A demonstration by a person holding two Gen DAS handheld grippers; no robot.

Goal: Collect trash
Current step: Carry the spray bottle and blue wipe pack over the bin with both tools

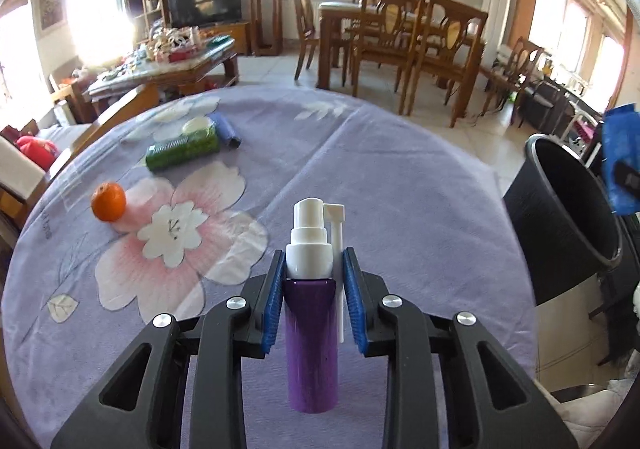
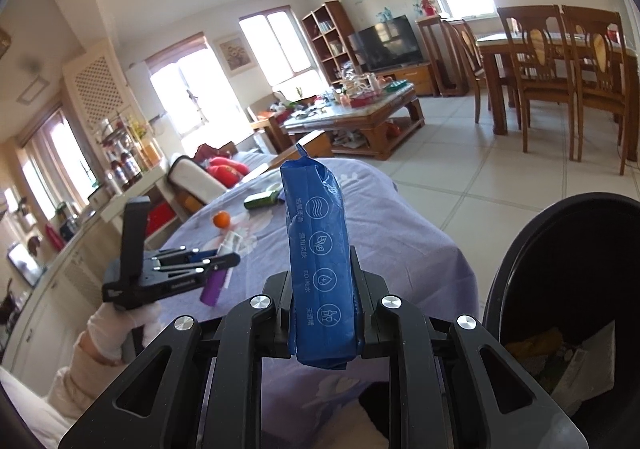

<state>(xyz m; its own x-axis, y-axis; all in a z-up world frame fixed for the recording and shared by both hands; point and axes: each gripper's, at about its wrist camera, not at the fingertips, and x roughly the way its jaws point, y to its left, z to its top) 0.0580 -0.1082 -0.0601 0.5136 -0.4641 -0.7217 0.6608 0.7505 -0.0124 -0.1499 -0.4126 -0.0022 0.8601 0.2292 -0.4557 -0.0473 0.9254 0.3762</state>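
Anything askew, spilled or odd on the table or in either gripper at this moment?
Nothing spilled or damaged. The one oddity: the purple spray bottle in the left gripper has its long white nozzle folded down beside the neck, running between the bottle and one pad. The right gripper holds the blue pack upright.
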